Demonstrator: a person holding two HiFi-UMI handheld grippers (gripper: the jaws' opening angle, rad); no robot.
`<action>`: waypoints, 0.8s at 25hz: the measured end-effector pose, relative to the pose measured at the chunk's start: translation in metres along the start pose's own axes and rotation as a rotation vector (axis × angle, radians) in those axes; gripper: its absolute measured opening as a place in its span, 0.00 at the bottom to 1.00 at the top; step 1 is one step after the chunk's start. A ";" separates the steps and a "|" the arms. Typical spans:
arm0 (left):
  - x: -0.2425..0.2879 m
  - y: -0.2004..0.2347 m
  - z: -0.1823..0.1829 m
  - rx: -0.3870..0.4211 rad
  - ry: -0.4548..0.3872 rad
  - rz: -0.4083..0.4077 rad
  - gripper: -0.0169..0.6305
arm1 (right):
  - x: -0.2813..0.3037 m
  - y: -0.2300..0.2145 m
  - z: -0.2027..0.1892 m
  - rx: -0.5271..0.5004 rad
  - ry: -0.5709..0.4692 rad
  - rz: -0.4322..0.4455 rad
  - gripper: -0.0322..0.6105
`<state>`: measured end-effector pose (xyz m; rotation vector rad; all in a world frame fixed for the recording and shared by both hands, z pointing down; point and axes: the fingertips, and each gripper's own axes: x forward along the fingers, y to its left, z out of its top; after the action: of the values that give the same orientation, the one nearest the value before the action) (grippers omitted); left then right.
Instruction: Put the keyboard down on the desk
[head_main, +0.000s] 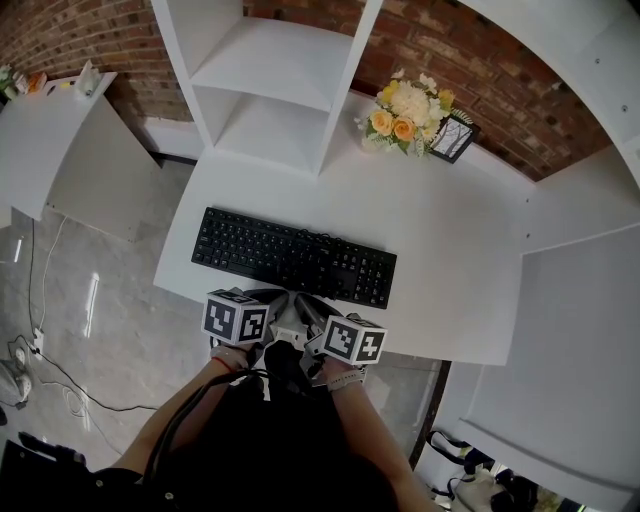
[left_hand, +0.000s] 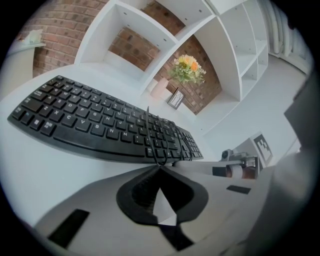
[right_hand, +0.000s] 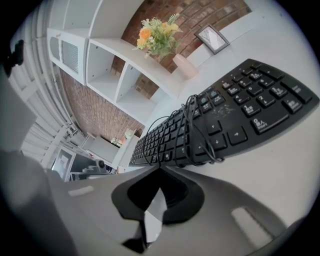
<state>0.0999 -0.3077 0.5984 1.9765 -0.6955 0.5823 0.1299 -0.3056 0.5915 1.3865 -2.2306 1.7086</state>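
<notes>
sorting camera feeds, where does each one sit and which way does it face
Head view: on the head, steeply down at keyboard on desk; arms, left gripper, right gripper show.
Left gripper view: on the left gripper, along its shut jaws over the keyboard toward flowers; right gripper shows too.
Right gripper view: on the right gripper, along the keyboard, flowers beyond; only its shut jaws show.
Shared: all three see keyboard and flowers.

One keyboard (head_main: 293, 256), two tools (head_main: 282, 310) (head_main: 318, 316), one bouquet (head_main: 405, 115), one picture frame (head_main: 454, 137)
</notes>
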 end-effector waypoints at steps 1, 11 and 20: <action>-0.002 0.000 0.002 0.004 -0.013 0.000 0.01 | -0.002 0.001 0.001 -0.005 -0.019 0.002 0.05; -0.029 -0.001 0.023 0.083 -0.161 0.022 0.01 | -0.022 0.012 0.017 -0.164 -0.168 -0.034 0.05; -0.072 -0.019 0.052 0.223 -0.373 0.013 0.01 | -0.047 0.046 0.035 -0.394 -0.321 -0.045 0.05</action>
<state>0.0667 -0.3291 0.5170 2.3210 -0.9017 0.3088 0.1455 -0.3026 0.5188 1.6754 -2.4864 1.0075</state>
